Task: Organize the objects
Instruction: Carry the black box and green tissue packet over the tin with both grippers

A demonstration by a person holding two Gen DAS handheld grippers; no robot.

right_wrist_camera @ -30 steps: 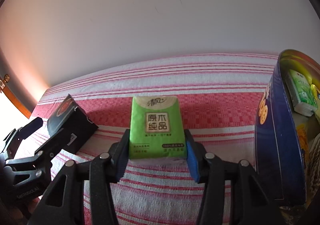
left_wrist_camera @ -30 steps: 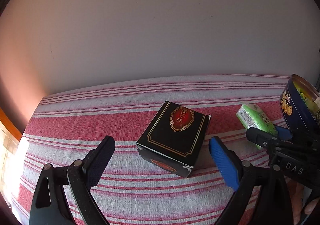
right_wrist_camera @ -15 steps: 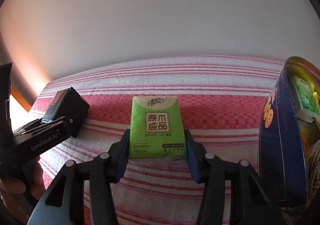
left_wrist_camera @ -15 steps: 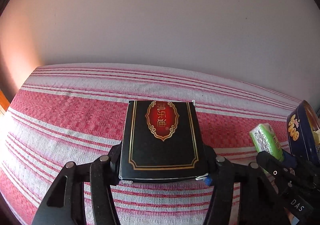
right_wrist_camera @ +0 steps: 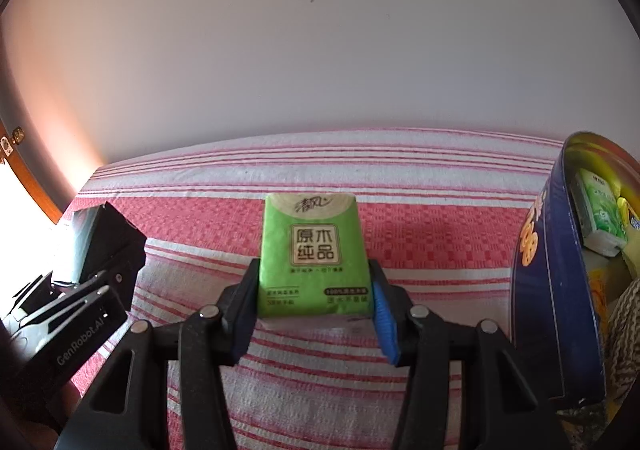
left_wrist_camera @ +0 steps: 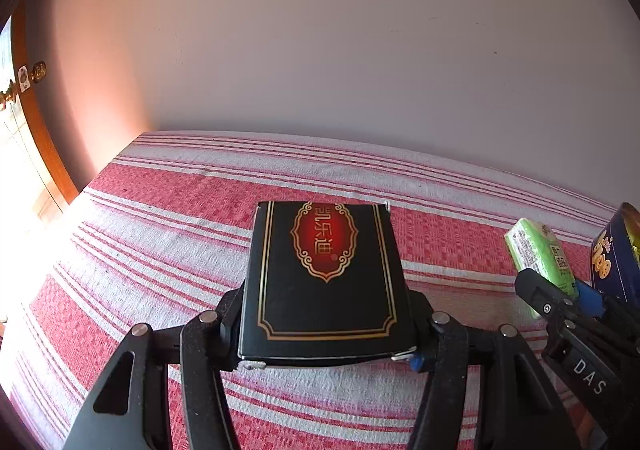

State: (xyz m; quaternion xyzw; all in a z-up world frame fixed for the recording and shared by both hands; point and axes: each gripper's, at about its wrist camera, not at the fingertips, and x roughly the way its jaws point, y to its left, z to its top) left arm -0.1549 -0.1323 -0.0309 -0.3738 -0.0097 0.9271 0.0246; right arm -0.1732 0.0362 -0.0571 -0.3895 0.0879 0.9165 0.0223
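A black box [left_wrist_camera: 324,282] with gold trim and a red emblem sits between the jaws of my left gripper [left_wrist_camera: 328,330], which is shut on it just above the red-and-white striped cloth [left_wrist_camera: 168,218]. My right gripper [right_wrist_camera: 314,306] is shut on a green tissue pack [right_wrist_camera: 314,250], its blue pads pressing both sides. In the left wrist view the tissue pack [left_wrist_camera: 538,254] and the right gripper [left_wrist_camera: 560,310] show at the right edge. The right wrist view shows the black box [right_wrist_camera: 108,246] in the left gripper [right_wrist_camera: 72,314] at the far left.
A dark blue round tin [right_wrist_camera: 548,270] stands open at the right, holding another green tissue pack [right_wrist_camera: 598,218] and other small items. A plain wall [left_wrist_camera: 320,50] rises behind the cloth. A wooden door frame [left_wrist_camera: 36,122] is at the far left.
My left gripper went from wide open to shut around the black box, and the box now lines up squarely with it. The right gripper kept its hold on the tissue pack without moving.
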